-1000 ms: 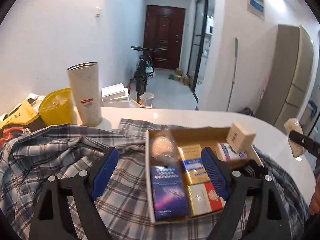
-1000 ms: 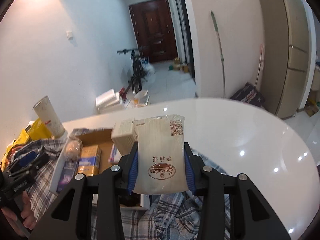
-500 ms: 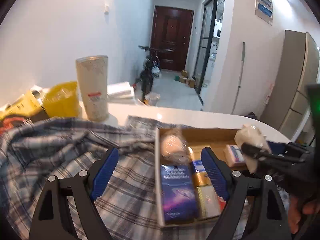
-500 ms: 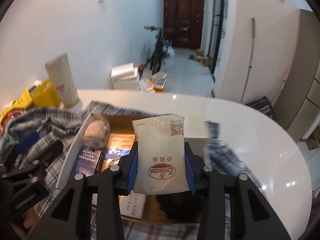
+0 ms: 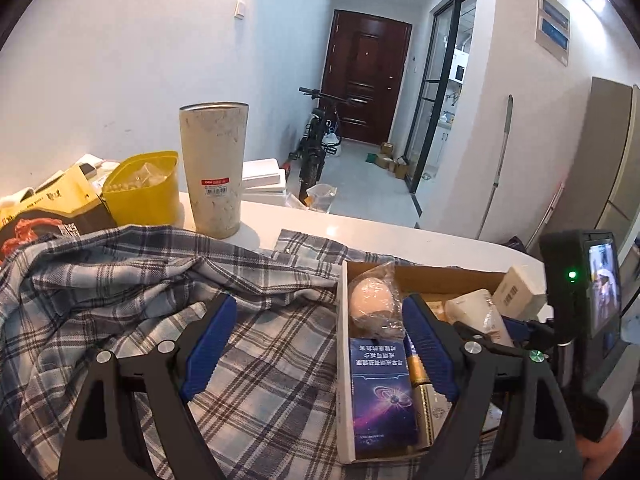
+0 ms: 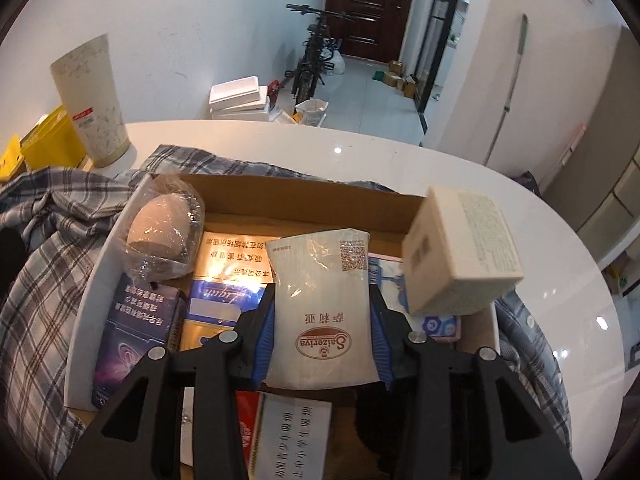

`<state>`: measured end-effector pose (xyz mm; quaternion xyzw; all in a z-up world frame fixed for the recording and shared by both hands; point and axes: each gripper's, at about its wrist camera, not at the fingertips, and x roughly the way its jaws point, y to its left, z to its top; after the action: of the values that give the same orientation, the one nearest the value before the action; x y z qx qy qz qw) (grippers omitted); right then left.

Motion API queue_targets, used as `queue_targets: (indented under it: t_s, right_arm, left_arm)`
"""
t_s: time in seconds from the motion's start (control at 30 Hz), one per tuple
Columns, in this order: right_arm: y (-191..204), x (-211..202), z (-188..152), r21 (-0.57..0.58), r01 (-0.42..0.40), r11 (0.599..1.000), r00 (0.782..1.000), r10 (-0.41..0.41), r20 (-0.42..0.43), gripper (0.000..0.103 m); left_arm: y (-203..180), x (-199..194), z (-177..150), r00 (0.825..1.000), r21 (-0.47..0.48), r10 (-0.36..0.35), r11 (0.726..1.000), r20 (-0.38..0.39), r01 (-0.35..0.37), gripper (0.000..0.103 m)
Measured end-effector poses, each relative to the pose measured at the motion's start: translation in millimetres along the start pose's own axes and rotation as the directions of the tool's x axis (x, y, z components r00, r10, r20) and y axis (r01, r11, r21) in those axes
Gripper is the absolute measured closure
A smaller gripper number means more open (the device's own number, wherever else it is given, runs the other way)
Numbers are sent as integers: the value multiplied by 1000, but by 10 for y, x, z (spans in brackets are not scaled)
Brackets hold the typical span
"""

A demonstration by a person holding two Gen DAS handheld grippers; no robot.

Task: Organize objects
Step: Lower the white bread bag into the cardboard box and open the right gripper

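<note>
Right wrist: tongs [image 6: 322, 330] gripping packet [image 6: 322, 312].

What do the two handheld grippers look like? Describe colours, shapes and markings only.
The left gripper has black, angular plastic arms with triangular cut-outs, silver round screws at the joints, and ribbed blue pads on its two fingers. The right gripper is built the same: black arms, silver screws, blue pads. Seen from the left wrist, its black body carries a small lit screen and a green light. No cables or sleeves show.

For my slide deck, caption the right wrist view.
Right tool holds a white packet over the cardboard box.
</note>
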<state>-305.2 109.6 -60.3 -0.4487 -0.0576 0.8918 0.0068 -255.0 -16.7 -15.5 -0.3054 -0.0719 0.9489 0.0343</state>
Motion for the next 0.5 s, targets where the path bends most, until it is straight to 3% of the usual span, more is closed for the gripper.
queue_targets:
  t_s: [0.13,0.2,0.33,0.5]
  right_arm:
    - [17,-6,14,17,-45,999,999,45,-12,59]
    - [37,31,20,39,-119,992,992,121,-42,59]
    - [55,-4,14,22,-72,997,997,73,-19,58]
    - [-64,-18,26,40,-62,997,998,62,-11,48]
  left_arm:
    - [-22,-28,-1,1000,5,-8,1000,3,8,17]
    - [-33,-34,-6,1000,10,-8,1000,6,8,17]
    - [-46,-36,-7,1000,13,-14,1000,4,14,17]
    - [-82,-38,-21,1000,24,-23,999,-1,23,17]
